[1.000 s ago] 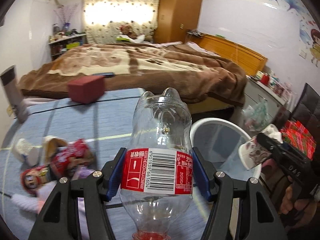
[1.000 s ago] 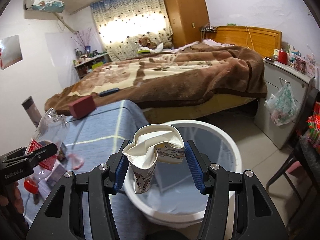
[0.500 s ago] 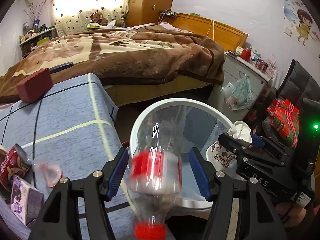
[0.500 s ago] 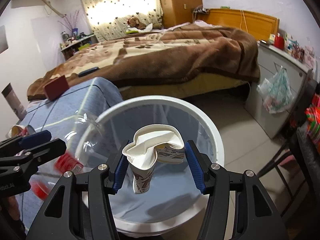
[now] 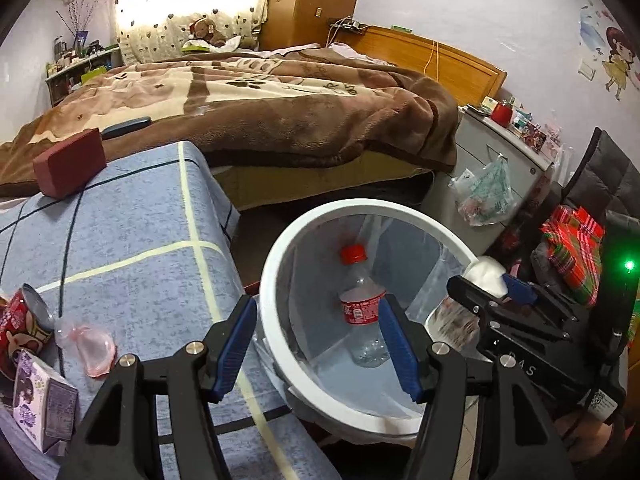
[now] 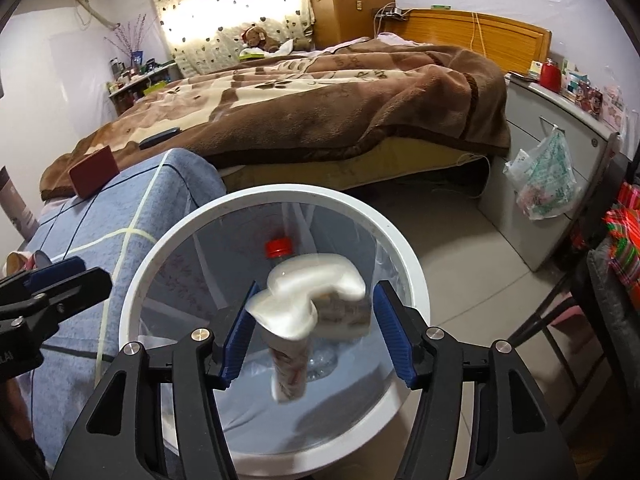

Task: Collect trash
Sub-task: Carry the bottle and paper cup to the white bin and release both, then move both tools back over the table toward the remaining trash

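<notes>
Bedroom, blue-clothed table [image 5: 120, 232]: can [image 5: 24, 320], carton [image 5: 44, 408] left. Left gripper [image 5: 316, 344] now open, empty; bottle [image 5: 362, 312] dropped into bin [image 5: 276, 280]. Right gripper [image 6: 308, 336] opening, crumpled cup [image 6: 304, 312] slipping binward. Two items cleared.

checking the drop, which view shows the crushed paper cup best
Right wrist view: the crushed paper cup sits centred, blurred, between the opening right gripper jaws over the bin. Left wrist view shows it partly, behind that gripper.
</notes>
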